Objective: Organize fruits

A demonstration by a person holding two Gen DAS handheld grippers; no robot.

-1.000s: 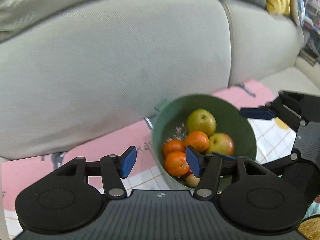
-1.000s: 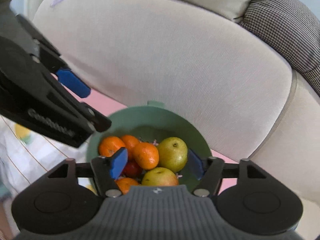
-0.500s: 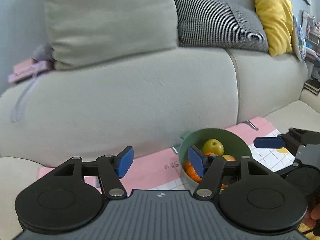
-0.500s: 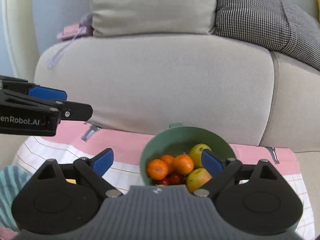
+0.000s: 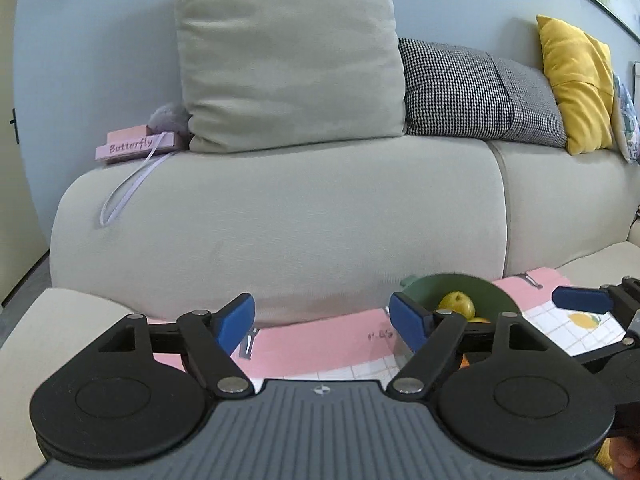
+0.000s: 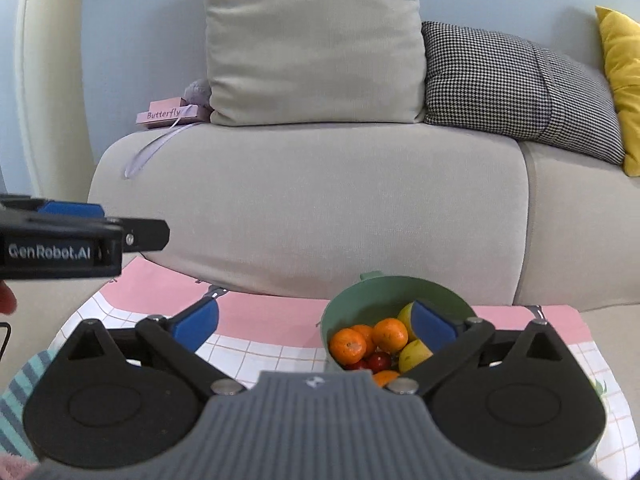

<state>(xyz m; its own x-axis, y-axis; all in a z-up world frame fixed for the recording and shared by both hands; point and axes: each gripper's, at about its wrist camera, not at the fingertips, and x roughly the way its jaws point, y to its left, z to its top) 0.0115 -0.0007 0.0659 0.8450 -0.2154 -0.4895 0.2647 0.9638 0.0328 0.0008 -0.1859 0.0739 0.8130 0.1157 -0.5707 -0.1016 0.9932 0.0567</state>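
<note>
Now both jaws just opened wide, empty, green bowl (image 6: 394,292) beside sofa (image 6: 320,208) edge.

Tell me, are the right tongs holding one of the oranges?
No, the right tongs are wide open and empty, with the oranges lying in the green bowl.

Your way forward is blocked by the sofa front (image 6: 320,216), rising right behind the green bowl (image 6: 384,292) at the cloth's (image 6: 264,316) far edge. You have open cloth left of the bowl. The left gripper (image 6: 100,220) hangs over the cloth's left corner.
</note>
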